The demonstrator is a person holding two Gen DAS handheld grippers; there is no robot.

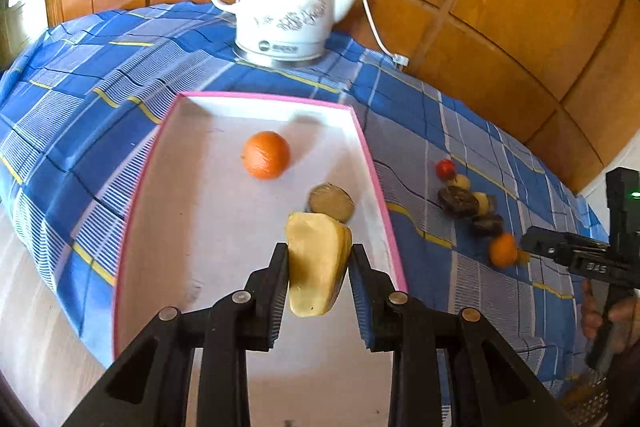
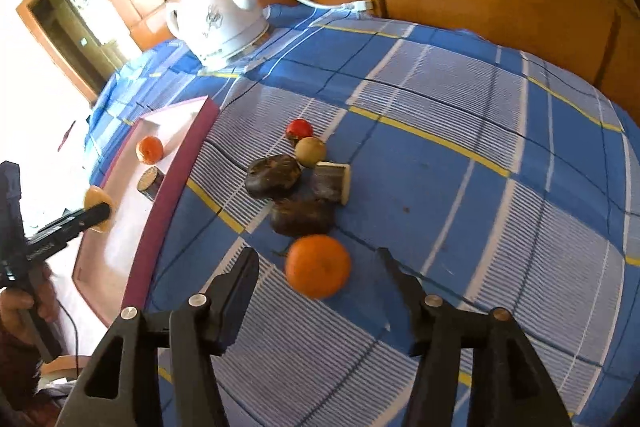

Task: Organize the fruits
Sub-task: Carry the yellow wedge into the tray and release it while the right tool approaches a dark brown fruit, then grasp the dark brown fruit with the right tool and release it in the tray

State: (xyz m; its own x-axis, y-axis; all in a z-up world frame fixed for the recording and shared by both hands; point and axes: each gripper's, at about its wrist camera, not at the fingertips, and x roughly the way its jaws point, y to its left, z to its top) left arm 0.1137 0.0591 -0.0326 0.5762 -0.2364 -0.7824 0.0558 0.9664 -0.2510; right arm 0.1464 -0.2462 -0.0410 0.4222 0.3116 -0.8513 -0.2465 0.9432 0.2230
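Left gripper (image 1: 318,267) clamped on a pale yellow fruit piece (image 1: 316,263) above the pink-rimmed tray (image 1: 378,183). Right gripper (image 2: 320,267) spread wide, jaws either side of a tangerine (image 2: 318,265) on the checked cloth (image 2: 480,187), not pressing. In the tray: an orange (image 1: 265,155), a brown fruit (image 1: 331,202). Beyond, near the cloth's far edge, a white kettle (image 1: 280,7); its dark base logo unreadable.

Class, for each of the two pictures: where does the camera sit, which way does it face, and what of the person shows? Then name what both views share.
Left wrist: sits behind the left gripper, faces down into the pink-rimmed tray; jaws shut on a pale yellow fruit piece; a hand shows.
Right wrist: sits behind the open right gripper, faces down at the loose orange on the checked cloth.
Shared: the white kettle, tray and fruit pile.
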